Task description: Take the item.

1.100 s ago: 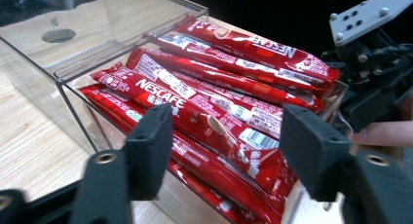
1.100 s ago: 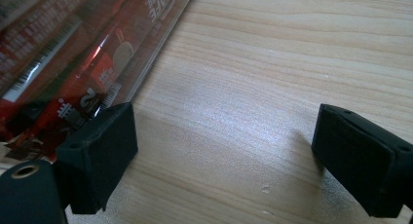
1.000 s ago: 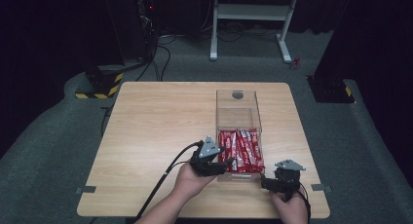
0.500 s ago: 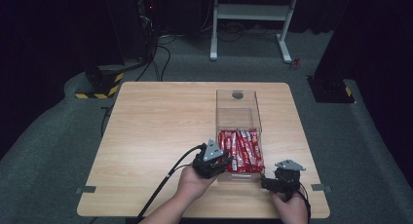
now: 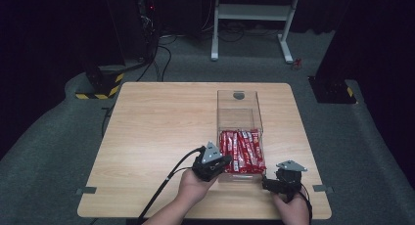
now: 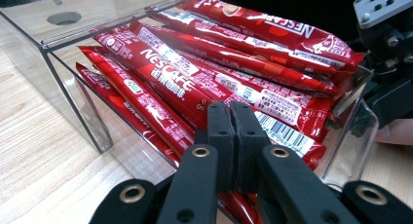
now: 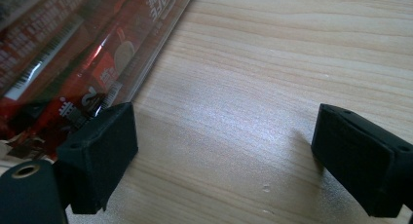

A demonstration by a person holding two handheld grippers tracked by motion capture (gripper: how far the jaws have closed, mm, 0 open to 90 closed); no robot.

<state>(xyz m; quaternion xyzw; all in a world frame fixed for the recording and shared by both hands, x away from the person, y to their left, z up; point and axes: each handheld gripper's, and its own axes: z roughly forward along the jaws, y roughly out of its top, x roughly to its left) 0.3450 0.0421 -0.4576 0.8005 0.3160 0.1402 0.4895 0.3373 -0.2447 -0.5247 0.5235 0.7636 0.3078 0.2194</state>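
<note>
Right at the near end of the clear plastic box [image 5: 239, 115], the left gripper [image 5: 214, 162] has its jaws pressed together, empty, just above the red Nescafe sachets [image 6: 204, 73] heaped inside it. Beside the box's near right corner, the right gripper [image 5: 281, 182] rests over bare table [image 7: 272, 87], jaws spread wide.

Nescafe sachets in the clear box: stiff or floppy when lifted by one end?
Likely semi-floppy: each Nescafe sachet is long, thin and flat-sealed at its ends, so it would probably sag. The glossy film looks slippery. Likely light; they lie stacked in the clear box without flattening.
</note>
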